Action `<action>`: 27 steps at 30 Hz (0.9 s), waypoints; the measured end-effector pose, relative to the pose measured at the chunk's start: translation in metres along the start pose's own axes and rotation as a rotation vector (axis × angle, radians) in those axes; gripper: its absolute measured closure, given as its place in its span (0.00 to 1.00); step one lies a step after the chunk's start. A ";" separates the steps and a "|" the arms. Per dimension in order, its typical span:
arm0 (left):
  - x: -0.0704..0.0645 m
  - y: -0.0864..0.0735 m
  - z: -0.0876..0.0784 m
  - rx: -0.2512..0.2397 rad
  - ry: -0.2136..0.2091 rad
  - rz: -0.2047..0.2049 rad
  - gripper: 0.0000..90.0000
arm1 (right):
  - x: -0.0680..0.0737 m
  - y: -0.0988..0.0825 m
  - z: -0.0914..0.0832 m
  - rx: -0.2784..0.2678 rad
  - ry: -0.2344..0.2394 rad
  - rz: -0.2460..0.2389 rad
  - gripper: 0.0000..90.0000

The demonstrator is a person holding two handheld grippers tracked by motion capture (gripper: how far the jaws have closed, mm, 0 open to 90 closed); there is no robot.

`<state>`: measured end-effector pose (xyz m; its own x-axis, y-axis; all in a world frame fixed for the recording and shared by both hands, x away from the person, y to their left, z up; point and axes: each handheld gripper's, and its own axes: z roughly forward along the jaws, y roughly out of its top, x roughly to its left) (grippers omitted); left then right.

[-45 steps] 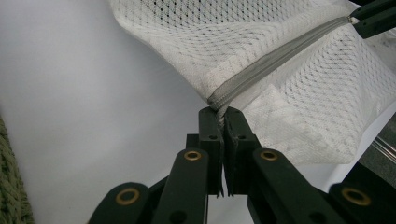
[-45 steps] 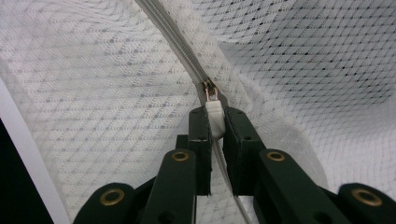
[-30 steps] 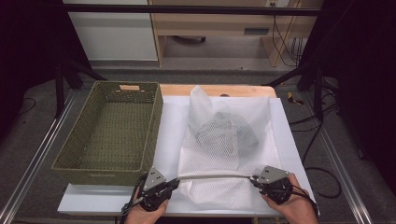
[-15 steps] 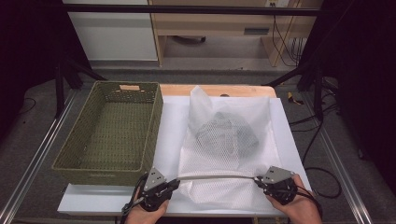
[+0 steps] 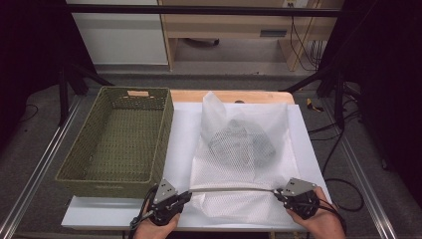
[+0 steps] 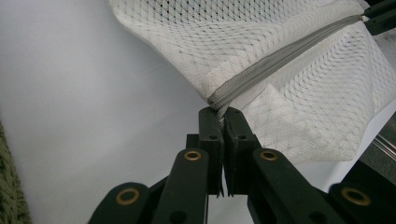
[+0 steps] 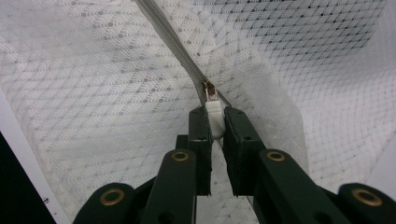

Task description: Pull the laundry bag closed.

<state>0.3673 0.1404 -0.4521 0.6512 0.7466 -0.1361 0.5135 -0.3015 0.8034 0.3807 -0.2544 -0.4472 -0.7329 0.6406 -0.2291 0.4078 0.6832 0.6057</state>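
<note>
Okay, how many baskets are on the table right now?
1. The green woven basket sits on the left side of the table, beside the white mesh laundry bag. Nothing suggests another one hidden.

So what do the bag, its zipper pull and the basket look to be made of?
Bag: white synthetic-looking mesh, see-through with open holes. Zipper pull: likely white plastic, smooth, on a small metal link. Basket: olive woven fibre or wicker-like cord, matte.

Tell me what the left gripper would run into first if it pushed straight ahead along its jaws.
The left gripper, shut on the zipper, would likely push first into the mesh bag itself.
</note>
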 end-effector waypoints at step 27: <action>0.000 0.000 0.000 0.005 0.001 0.003 0.97 | -0.013 -0.016 -0.010 0.013 -0.014 0.045 0.91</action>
<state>0.3672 0.1403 -0.4527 0.6518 0.7466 -0.1332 0.5144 -0.3062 0.8010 0.3785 -0.2767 -0.4466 -0.7057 0.6757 -0.2129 0.4473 0.6580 0.6058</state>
